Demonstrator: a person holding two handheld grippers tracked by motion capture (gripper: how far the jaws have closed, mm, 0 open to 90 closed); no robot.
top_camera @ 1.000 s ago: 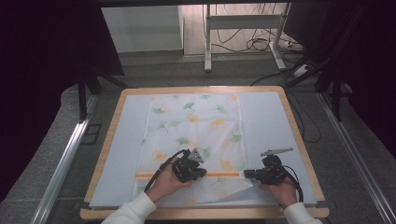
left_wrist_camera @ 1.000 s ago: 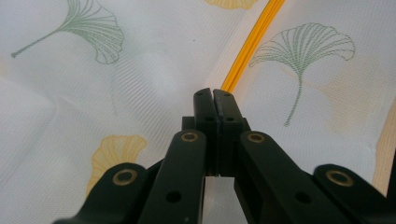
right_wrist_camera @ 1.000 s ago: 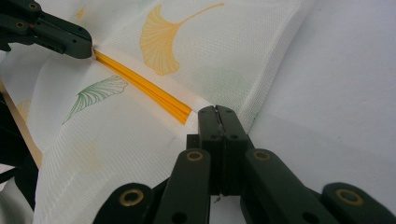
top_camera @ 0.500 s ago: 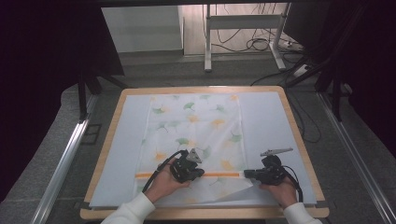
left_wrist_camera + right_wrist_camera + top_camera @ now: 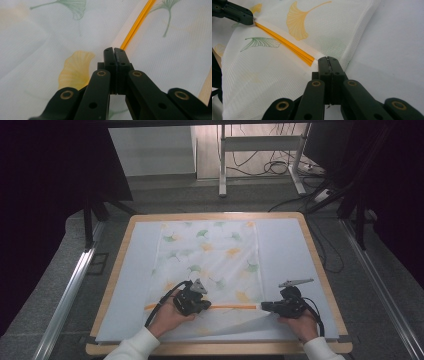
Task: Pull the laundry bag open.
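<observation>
A thin white cloth (image 5: 210, 250) printed with green and yellow ginkgo leaves lies on the pale mat (image 5: 285, 250). Its near part is folded back, and an orange hem stripe (image 5: 230, 307) runs between my two grippers. My left gripper (image 5: 202, 306) is shut on the cloth at the stripe's left part; in the left gripper view the jaws (image 5: 114, 50) meet just short of the orange stripe (image 5: 136, 25). My right gripper (image 5: 263, 307) is shut on the cloth's corner at the stripe's right end (image 5: 327, 59). The right gripper view also shows the left gripper (image 5: 244, 17) at the stripe's far end.
The mat sits in a wooden-edged table top (image 5: 320, 265). Bare mat lies to the left and right of the cloth. Metal rails (image 5: 70, 290) run along both sides of the table. A stand's legs (image 5: 222, 165) and cables (image 5: 270, 167) are on the floor behind.
</observation>
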